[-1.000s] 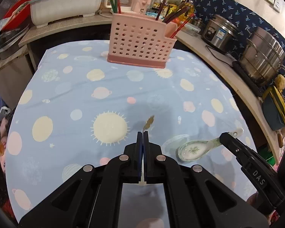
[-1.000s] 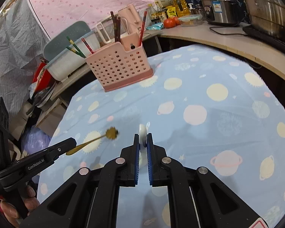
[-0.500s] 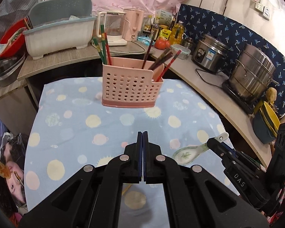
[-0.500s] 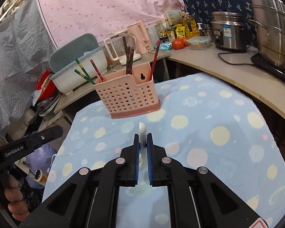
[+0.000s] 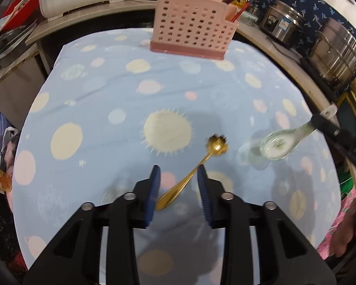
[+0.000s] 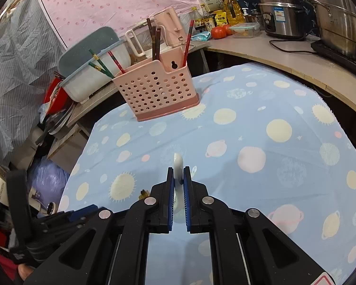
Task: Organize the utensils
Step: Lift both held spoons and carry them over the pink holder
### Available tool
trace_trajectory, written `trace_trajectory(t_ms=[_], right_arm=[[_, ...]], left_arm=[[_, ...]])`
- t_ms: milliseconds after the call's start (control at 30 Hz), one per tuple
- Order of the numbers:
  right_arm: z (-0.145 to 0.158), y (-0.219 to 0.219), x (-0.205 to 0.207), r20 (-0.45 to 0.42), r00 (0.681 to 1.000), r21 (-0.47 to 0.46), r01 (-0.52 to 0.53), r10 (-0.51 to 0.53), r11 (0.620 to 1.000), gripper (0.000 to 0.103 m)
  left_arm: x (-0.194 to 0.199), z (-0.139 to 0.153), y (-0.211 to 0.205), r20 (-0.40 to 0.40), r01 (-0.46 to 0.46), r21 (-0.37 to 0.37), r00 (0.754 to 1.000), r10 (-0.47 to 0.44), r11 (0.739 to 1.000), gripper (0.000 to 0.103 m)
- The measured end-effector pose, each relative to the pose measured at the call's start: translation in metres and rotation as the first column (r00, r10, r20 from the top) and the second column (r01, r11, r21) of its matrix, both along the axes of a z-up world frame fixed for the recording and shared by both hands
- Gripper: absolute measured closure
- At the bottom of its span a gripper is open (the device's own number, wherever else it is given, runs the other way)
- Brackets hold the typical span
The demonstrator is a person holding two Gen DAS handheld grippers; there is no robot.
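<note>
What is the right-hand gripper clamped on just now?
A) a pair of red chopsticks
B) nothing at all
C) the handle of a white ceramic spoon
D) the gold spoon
C: the right gripper pinches the white ceramic spoon by its handle, while the gold spoon lies on the tablecloth between the opening jaws of the left gripper, untouched by the pads.

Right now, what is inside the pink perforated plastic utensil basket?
The pink perforated plastic utensil basket holds dark brown chopsticks and a red chopstick at the back, green chopsticks and another red one at its left end. Their lower ends are hidden behind its walls.
</note>
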State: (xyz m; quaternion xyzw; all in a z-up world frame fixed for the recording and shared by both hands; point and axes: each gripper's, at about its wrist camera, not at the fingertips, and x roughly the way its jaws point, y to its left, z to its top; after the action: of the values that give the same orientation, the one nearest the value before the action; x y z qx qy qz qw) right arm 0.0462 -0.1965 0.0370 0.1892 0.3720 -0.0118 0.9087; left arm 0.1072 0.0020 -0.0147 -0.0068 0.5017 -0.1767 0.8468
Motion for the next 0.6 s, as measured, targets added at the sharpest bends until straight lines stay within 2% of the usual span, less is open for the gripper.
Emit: trace_trajectory(t_ms=[167, 367, 467, 600], right_arm=[[-0.001, 0.006, -0.001, -0.005, 1.0, 0.0, -0.007, 0.007, 1.0, 0.096], [-0.004, 0.009, 0.0, -0.012, 1.0, 0.002, -0.012, 0.012, 1.0, 0.096], [-0.005, 0.008, 0.0, -0.013, 1.0, 0.002, -0.01, 0.01, 1.0, 0.095], [-0.006, 0.008, 0.0, -0.016, 1.0, 0.003, -0.006, 0.006, 1.0, 0.096]], left_arm=[[-0.007, -0.02, 0.007, -0.03, 0.008, 0.013, 1.0, -0.008, 1.0, 0.07], [-0.014, -0.023, 0.0, 0.014, 0.038, 0.041, 0.999, -0.039, 0.998, 0.072], [-0.016, -0.023, -0.004, 0.008, 0.056, 0.031, 0.998, -0.056, 0.998, 0.088], [-0.019, -0.022, -0.01, -0.006, 0.069, 0.016, 0.998, -0.069, 0.997, 0.098]])
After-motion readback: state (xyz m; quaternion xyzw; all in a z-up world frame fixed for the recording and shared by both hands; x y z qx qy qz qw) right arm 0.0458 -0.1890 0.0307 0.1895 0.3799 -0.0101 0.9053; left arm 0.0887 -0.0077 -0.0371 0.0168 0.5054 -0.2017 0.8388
